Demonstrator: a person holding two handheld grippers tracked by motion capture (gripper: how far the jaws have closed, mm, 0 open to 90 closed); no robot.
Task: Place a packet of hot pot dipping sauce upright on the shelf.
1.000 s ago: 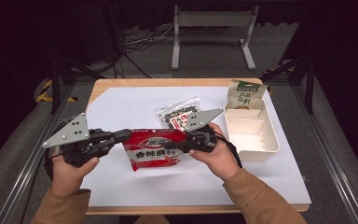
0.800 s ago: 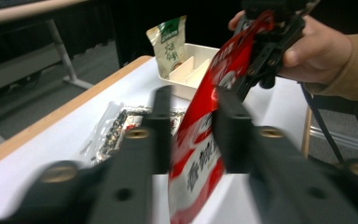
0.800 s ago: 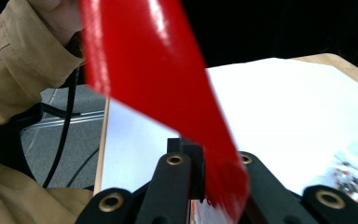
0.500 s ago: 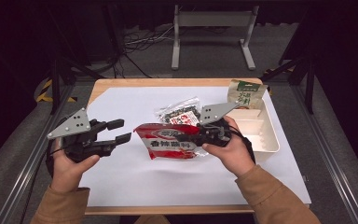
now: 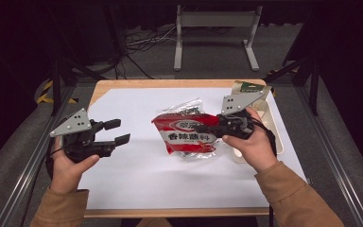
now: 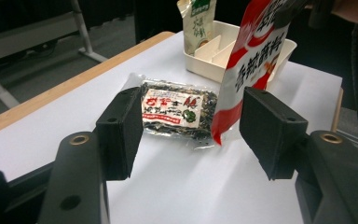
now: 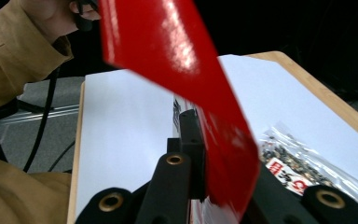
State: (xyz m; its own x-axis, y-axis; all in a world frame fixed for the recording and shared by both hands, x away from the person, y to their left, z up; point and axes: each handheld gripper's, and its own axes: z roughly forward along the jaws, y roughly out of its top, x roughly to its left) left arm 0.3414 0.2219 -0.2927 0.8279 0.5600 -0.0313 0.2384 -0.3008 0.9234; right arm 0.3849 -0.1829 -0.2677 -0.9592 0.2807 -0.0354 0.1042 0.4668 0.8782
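Fingers of the right gripper [image 5: 203, 128] pinch the red packet [image 5: 186, 135], half-hiding the clear packet [image 5: 189, 107]; left gripper [image 5: 118, 132] gapes.

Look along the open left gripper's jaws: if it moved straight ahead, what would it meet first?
Probably the clear packet of dark dried food lying on the table, centred between the left gripper jaws; the hanging red packet might brush the right jaw first, as depth is unclear.

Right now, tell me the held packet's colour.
Red packet with white lettering, clearest in the high view.
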